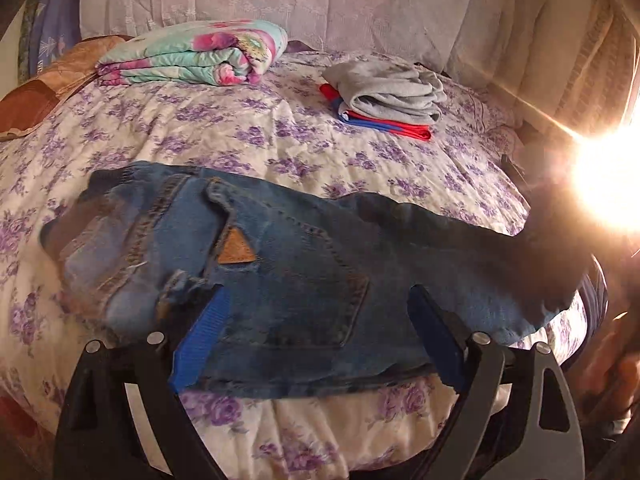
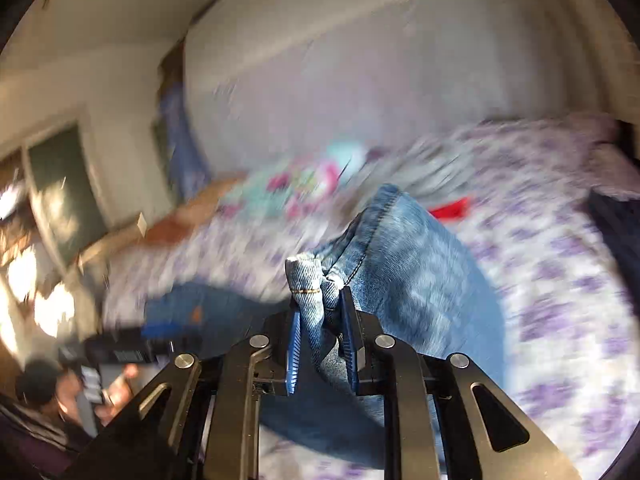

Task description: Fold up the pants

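In your left wrist view the jeans (image 1: 280,264) lie across the lower middle of the frame on the purple-flowered bedspread (image 1: 200,128), back side up, with a tan triangular patch (image 1: 236,249) just left of centre and a back pocket (image 1: 320,300) below and right of it. Your left gripper (image 1: 316,332) stands wide open at the bottom of the frame, its two blue pads (image 1: 200,344) set on either side of the pocket area and lying over the denim without closing on it. Toward the upper left sits a folded floral blanket (image 1: 196,54); toward the upper right a folded grey garment (image 1: 388,88) rests on top of a red and blue one (image 1: 384,126). Strong glare washes out the right edge. In your right wrist view the background is smeared with blur, but the centre is sharp enough: your right gripper (image 2: 320,320) is nearly closed, its pads pinching a bunched fold of the jeans (image 2: 400,272) at a hemmed edge with yellow stitching, and the lighter denim drapes up and to the right from the jaws above the bedspread (image 2: 560,280). At the lower left of that view your other hand (image 2: 116,388) and its gripper show dimly beside the darker part of the jeans.
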Tool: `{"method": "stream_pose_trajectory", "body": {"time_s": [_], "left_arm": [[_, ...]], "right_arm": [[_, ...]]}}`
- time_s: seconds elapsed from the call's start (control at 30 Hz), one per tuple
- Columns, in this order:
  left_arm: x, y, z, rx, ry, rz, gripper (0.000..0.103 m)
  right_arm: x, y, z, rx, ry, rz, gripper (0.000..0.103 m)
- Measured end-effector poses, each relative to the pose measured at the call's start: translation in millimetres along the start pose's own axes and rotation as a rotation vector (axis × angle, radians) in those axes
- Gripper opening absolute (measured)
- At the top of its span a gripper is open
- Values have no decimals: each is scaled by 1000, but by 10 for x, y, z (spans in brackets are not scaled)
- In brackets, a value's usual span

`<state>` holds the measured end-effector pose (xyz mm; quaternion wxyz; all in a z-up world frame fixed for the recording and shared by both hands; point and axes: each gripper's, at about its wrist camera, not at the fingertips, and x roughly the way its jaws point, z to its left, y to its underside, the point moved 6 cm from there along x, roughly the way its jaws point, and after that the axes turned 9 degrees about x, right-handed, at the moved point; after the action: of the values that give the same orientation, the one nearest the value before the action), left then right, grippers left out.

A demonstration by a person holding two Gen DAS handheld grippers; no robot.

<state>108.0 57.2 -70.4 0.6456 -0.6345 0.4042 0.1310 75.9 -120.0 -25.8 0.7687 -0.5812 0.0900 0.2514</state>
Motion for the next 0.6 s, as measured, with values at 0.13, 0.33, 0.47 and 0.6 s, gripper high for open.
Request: {"method": "stream_pose_trajectory", "body": {"time_s": [0.13,0.33,0.47,0.6], "left_arm": [[-107,107,122,-14,-16,-4,88],[-130,124,115,8,-14,-8,91],[-95,124,79,4,-13,-17,94],[-94,138,65,3,-12,-17,94]], "right_arm": [[731,723,139,-117,65,226,21],[235,528,230,-123,-38,140,60],[103,345,233,-119,4,120,60],[329,396,247,-176,47,189,53]]}}
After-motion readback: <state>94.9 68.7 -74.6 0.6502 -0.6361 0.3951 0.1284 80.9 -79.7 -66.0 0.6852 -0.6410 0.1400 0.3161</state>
